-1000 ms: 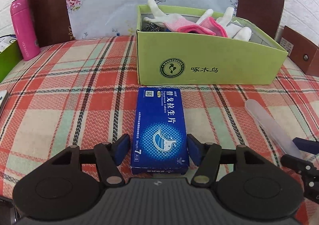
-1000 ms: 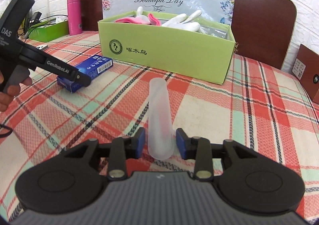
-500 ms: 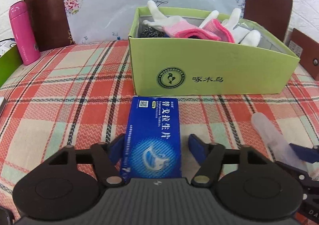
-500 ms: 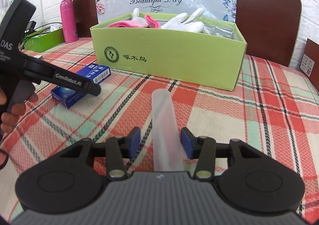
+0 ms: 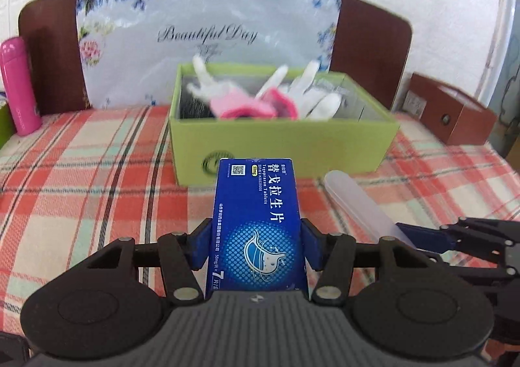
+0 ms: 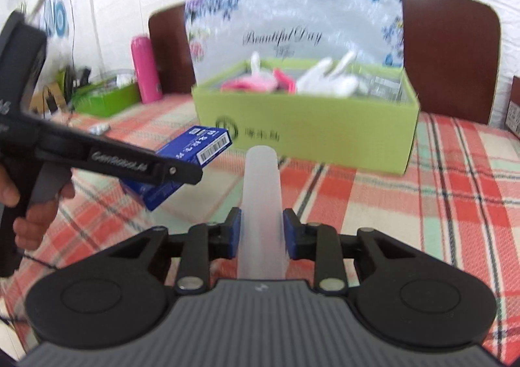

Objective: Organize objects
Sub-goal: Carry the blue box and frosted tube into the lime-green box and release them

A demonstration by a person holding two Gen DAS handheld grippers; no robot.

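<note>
Left gripper [image 5: 256,248]: blue pads pressed on both long sides of one blue medicine box [image 5: 256,220], held clear of the plaid cloth [image 5: 81,188]. The box's long axis runs straight ahead along the fingers, its far end tipped up toward the green box [image 5: 286,149]. Top face reads "Tegoprazan Tablets", large white Chinese characters, a QR code at the far end and "7" at the near end.

Right gripper [image 6: 261,233]: jaws have just been closing, now narrow and clamped on one frosted translucent case [image 6: 261,201]. Long axis ahead along the fingers, rounded far end raised toward the green box. No writing visible on it.

Ahead of both grippers: one open green box with a round logo and Chinese characters, blurred. Inside, white gloves [image 5: 312,97] with pink cuffs; count unclear.

Behind it, one floral bag [image 5: 208,38] reading "Beautiful Day". Far left, one pink bottle [image 5: 19,87]. Left gripper arm reads "GenRobot.AI".
</note>
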